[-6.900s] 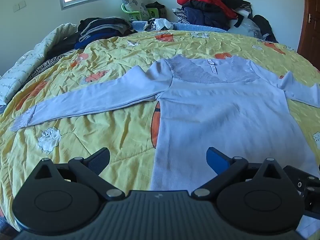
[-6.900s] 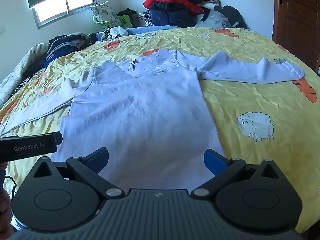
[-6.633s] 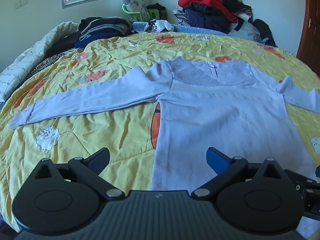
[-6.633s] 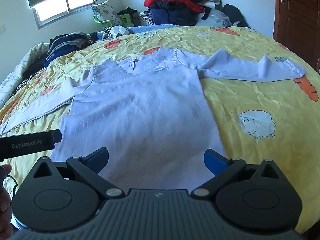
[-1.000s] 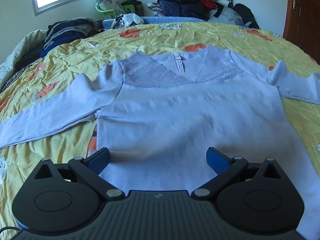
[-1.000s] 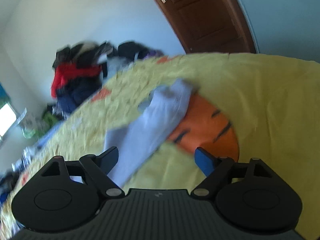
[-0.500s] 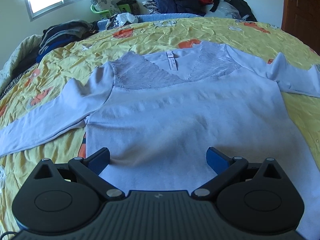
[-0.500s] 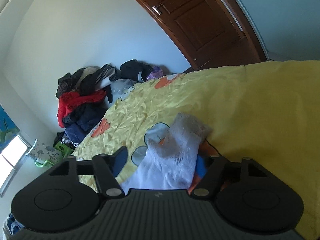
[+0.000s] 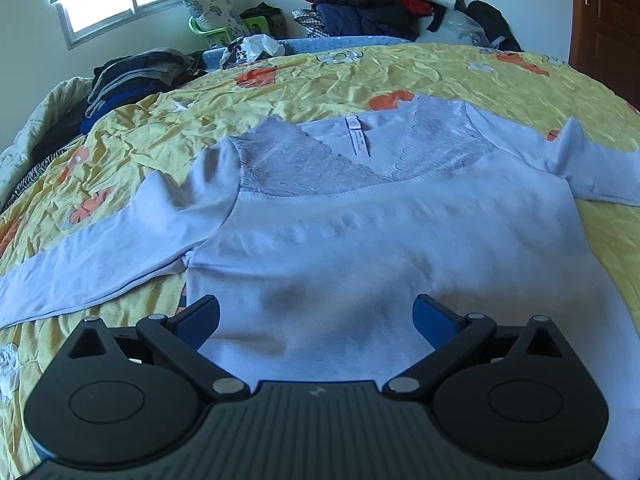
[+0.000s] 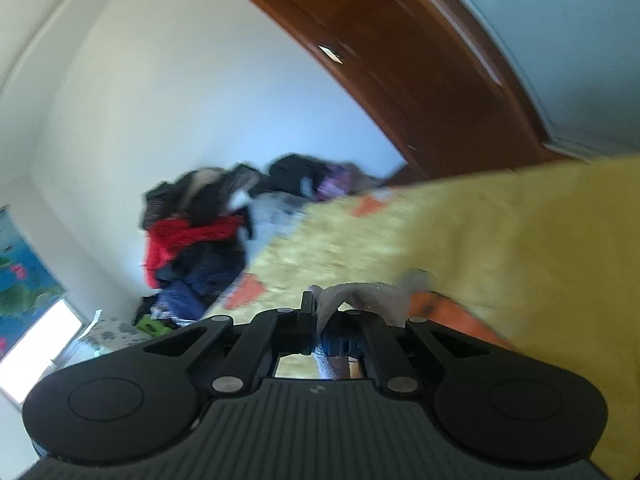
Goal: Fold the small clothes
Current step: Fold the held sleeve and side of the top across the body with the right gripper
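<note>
The pale blue long-sleeved top (image 9: 360, 240) lies flat on the yellow bedspread (image 9: 360, 76), sleeves spread left and right, no fold made yet. The left gripper (image 9: 316, 316) hangs over its near hem, jaws apart. Only the blurred right wrist view shows the right gripper (image 10: 316, 312) pinched on the lace cuff (image 10: 360, 294); folding seems barely begun.

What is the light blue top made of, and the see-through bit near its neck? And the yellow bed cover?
The light blue top looks like soft, matte knit fabric; it lies limp with gentle ripples. The neck panel seems to be lace, since it shows a fine patterned mesh. The yellow bed cover looks like thin printed cloth, maybe cotton, as it is full of small creases.
</note>
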Demonstrator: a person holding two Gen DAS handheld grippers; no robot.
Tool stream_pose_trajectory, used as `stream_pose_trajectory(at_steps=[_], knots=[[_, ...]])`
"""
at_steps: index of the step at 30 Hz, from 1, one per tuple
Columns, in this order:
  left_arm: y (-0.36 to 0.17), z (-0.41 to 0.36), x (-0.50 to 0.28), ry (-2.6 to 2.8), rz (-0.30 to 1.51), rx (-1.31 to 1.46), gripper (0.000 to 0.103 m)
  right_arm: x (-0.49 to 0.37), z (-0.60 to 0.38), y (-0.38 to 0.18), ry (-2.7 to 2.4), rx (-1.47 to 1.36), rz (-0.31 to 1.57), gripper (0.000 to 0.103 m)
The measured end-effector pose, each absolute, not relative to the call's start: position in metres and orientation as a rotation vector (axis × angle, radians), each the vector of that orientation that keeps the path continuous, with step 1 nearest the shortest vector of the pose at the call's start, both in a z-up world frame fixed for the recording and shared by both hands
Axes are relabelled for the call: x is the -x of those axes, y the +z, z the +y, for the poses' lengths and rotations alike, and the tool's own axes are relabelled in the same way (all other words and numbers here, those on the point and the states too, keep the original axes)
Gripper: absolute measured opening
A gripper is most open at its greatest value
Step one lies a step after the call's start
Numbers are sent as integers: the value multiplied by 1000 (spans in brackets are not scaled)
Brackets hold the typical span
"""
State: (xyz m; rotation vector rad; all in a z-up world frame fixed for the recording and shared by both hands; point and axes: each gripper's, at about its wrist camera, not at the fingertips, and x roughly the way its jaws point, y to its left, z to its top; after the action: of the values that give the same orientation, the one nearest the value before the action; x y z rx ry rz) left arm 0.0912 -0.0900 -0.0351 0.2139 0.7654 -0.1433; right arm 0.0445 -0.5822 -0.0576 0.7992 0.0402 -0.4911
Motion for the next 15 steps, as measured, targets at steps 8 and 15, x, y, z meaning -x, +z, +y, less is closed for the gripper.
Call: stream_pose_trajectory(at_steps=[8, 15], knots=[[-36, -81, -95, -116, 766, -209, 103, -75, -498, -5, -271, -601, 76, 8], [-35, -68, -96, -87, 759, -204, 103, -118, -419, -16, -71, -628, 214, 8]])
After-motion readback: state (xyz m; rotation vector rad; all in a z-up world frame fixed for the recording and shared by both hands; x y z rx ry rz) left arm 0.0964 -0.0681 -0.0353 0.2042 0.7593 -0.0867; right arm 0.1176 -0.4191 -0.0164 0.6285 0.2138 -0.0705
